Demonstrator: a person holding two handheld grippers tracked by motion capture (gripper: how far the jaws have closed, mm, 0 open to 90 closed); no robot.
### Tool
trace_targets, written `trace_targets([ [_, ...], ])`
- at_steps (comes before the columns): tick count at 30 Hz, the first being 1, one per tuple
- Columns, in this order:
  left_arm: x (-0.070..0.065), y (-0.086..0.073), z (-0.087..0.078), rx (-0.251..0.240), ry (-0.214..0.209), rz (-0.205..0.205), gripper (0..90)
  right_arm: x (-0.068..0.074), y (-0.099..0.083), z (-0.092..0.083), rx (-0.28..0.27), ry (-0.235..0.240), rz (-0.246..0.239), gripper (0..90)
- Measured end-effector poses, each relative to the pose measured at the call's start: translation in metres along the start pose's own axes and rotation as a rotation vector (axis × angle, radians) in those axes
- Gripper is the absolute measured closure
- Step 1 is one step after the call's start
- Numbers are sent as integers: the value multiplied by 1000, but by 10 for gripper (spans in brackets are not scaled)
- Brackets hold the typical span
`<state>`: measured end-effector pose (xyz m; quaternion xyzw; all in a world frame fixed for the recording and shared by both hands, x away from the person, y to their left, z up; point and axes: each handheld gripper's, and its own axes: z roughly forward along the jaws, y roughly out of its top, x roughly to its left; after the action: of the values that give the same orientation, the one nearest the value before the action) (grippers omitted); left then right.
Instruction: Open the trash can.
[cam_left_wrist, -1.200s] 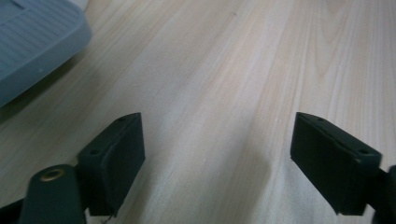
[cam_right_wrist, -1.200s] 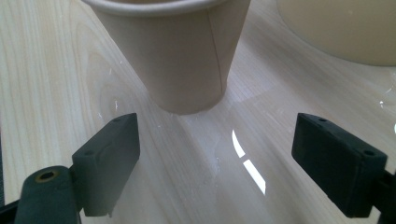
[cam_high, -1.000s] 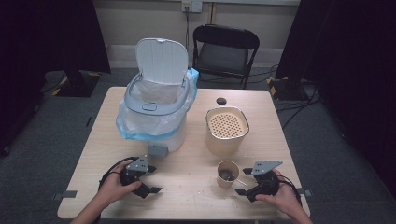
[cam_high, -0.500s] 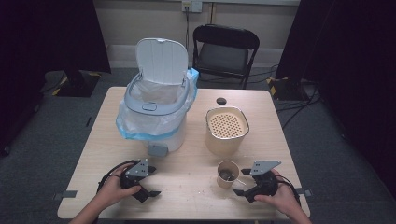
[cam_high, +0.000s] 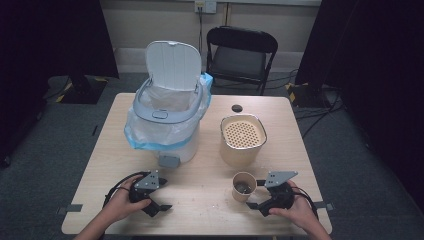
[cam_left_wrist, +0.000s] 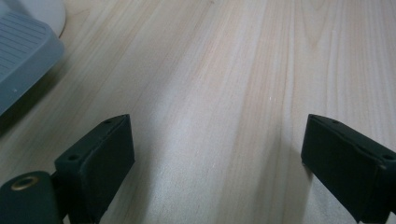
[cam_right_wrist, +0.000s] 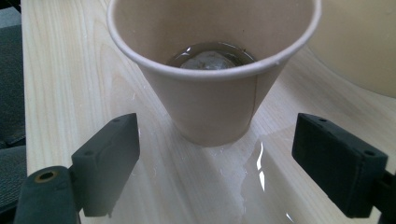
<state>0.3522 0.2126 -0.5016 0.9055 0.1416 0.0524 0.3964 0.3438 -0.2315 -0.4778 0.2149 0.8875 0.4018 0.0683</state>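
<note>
High view: we are looking down on a wooden counter (cam_high: 200, 190). The cup (cam_high: 244, 186) is standing upright near the front edge, right of centre, just in front of the beige pot (cam_high: 242, 140) with its perforated lid. A white bin (cam_high: 167, 117) with a raised lid and a blue-edged bag is standing at the left rear, and a small dark disc (cam_high: 237, 108) is lying behind the pot. The left gripper (cam_high: 159, 200) is resting on the counter at the front left in the person's left hand (cam_high: 122, 201), well apart from the cup. The right gripper (cam_high: 254, 200) is sitting at the front right in the right hand (cam_high: 299, 210), its jaws pointing at the cup from just beside it.

Left gripper view: we are seeing the jaws of the left gripper (cam_left_wrist: 215, 163) standing wide apart, having just been opening, with bare counter (cam_left_wrist: 224, 93) between them. The grey pedal (cam_left_wrist: 21, 60) of the bin is showing at the upper left.

Right gripper view: the jaws of the right gripper (cam_right_wrist: 215, 161) are standing wide apart, flanking the base of the cup (cam_right_wrist: 210, 107) without touching it. The cup is holding a little liquid, and a wet patch (cam_right_wrist: 243, 172) is glistening on the counter in front of it.
</note>
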Motion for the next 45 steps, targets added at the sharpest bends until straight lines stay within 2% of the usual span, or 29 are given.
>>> trace_targets([
  [13, 0, 0, 0, 4, 0, 0, 87, 0, 6, 9, -34, 20, -3, 143],
  [19, 0, 0, 0, 4, 0, 0, 87, -5, 9, 13, -89, 44, 33, 140],
  [22, 0, 0, 0, 4, 1, 0, 87, -6, 10, 15, -98, 44, 39, 152],
  [24, 0, 0, 0, 4, 1, 0, 86, -6, 10, 16, -101, 52, 34, 181],
  [33, 0, 0, 0, 4, 2, -1, 84, -5, 13, 23, -116, 49, 14, 200],
  [38, -1, 0, 0, -1, 3, -3, 83, -3, 14, 27, -124, 58, -5, 256],
  [45, -1, 0, 0, -2, 3, -3, 83, -3, 15, 30, -128, 55, -10, 265],
])
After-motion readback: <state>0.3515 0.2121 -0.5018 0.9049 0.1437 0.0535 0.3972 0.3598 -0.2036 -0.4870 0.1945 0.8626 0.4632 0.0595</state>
